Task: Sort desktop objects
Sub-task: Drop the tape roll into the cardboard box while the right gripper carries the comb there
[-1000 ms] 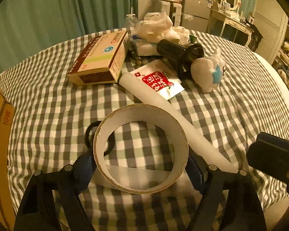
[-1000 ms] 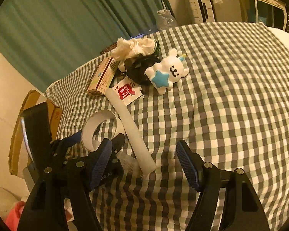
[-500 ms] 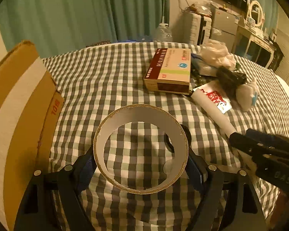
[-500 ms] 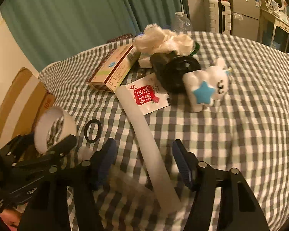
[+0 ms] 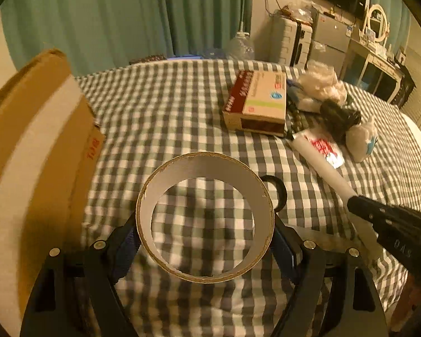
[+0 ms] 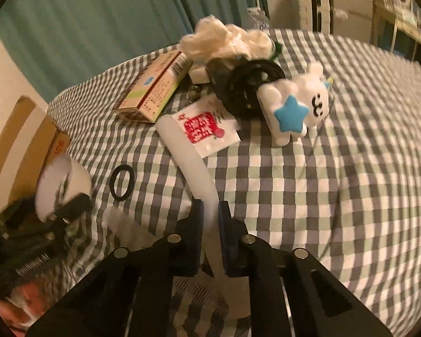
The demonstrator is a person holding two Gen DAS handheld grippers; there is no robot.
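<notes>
A cardboard tape roll [image 5: 207, 163] is clamped between the jaws of my left gripper [image 5: 205, 224], held above the checked tablecloth beside the cardboard box [image 5: 28, 154]. The right wrist view shows that roll [image 6: 61, 185] at the left. A long white tube [image 6: 188, 154] lies on the cloth. My right gripper [image 6: 210, 213] is closing tight on its near end, and both pads press its sides. The tube [image 5: 322, 168] also shows in the left wrist view, running to the right gripper's black tip.
At the back lie a medicine box [image 6: 157, 90], crumpled tissue [image 6: 227, 39], a black round item [image 6: 249, 84], a red-printed sachet [image 6: 207, 129] and a white plush with a blue star [image 6: 294, 106]. A black ring [image 6: 122, 181] lies near the tube.
My left gripper carried the tape roll left, up to the cardboard box. My right gripper came down astride the white tube and its jaws shut on it.
</notes>
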